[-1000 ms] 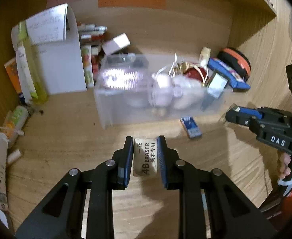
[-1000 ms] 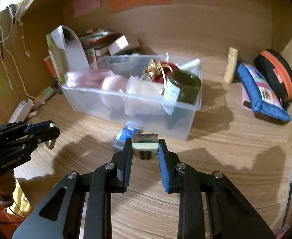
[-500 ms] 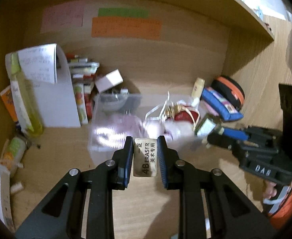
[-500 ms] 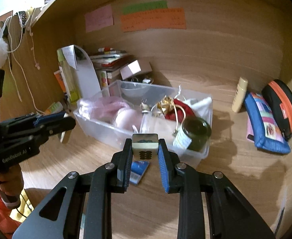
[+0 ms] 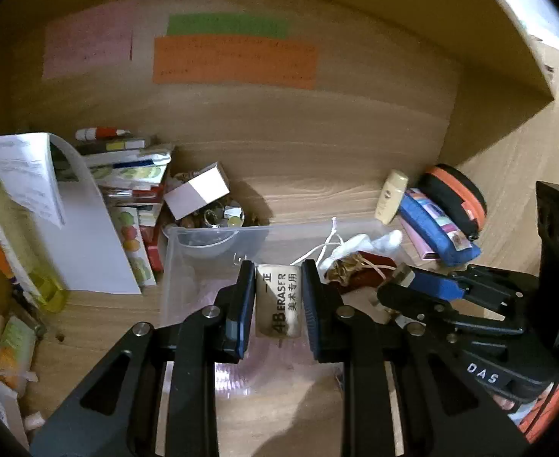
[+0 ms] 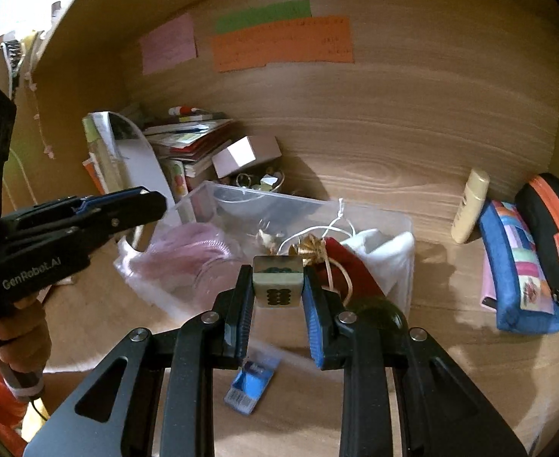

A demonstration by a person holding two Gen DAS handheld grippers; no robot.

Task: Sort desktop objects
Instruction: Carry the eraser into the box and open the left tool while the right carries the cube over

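Fingers of the left gripper [image 5: 277, 304] clench an eraser [image 5: 278, 310] at frame centre, over the clear bin [image 5: 188, 262]; the right gripper [image 6: 277, 291] pinches a mahjong tile [image 6: 278, 285] likewise, both seemingly poised above it for dropping in.

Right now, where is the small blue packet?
In the right wrist view, the small blue packet lies flat on the desk, in front of the clear bin, below the right gripper.
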